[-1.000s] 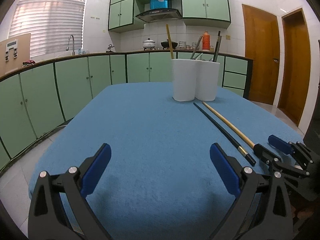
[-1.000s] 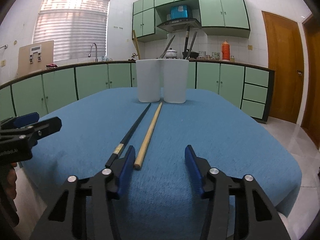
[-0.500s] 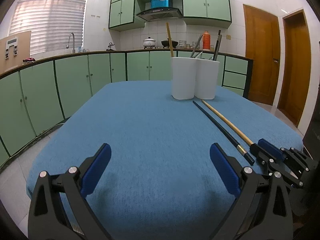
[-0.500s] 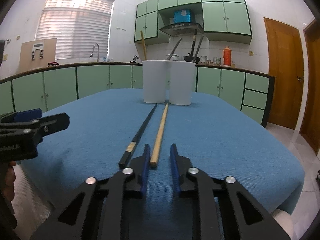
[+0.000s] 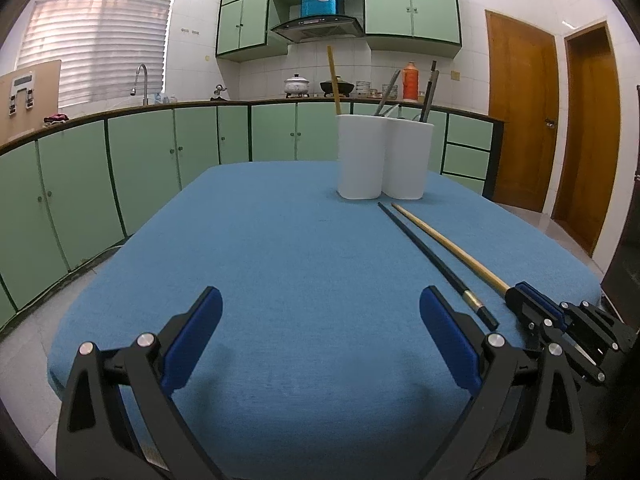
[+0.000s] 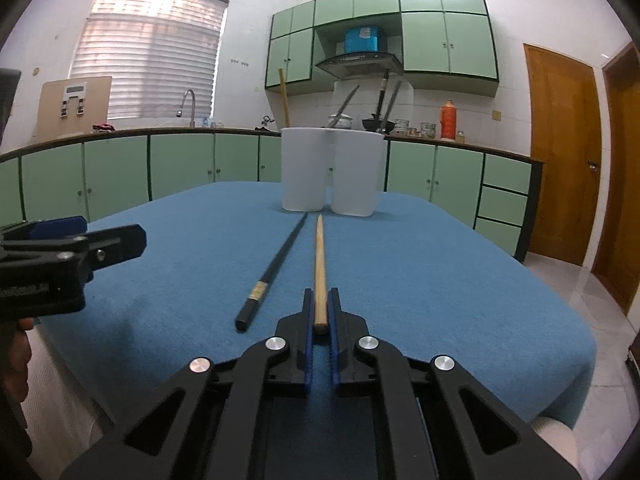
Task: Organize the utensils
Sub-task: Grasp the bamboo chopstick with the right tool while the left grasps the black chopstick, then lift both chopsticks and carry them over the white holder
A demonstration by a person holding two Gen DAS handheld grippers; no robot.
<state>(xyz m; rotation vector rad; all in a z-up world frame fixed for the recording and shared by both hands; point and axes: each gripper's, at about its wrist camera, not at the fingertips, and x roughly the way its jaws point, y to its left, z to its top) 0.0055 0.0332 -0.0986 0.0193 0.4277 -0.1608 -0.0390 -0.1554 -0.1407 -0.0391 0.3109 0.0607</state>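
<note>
Two chopsticks lie side by side on the blue tablecloth (image 6: pixel 440 264), pointing at two white cups (image 6: pixel 304 172) that hold several utensils. My right gripper (image 6: pixel 320 300) is closing on the near end of the wooden chopstick (image 6: pixel 320 256), and its blue pads press it from both sides. The black chopstick (image 6: pixel 276 264) lies free just to the left of it. In the left wrist view my left gripper (image 5: pixel 320 312) stands wide open over bare cloth with nothing between its fingers; the wooden chopstick (image 5: pixel 444 246), the black chopstick (image 5: pixel 432 258) and the right gripper (image 5: pixel 516 298) are on its right.
The white cups (image 5: pixel 360 160) stand touching each other at the far middle of the table. Green kitchen cabinets (image 5: pixel 140 168) and a counter run behind and to the left. Wooden doors (image 5: pixel 520 120) are at the right. The table's near edge lies just below both grippers.
The right gripper's jaws went from open to shut on the wooden chopstick's near end, shifting slightly forward and right. The left gripper stayed open and in place.
</note>
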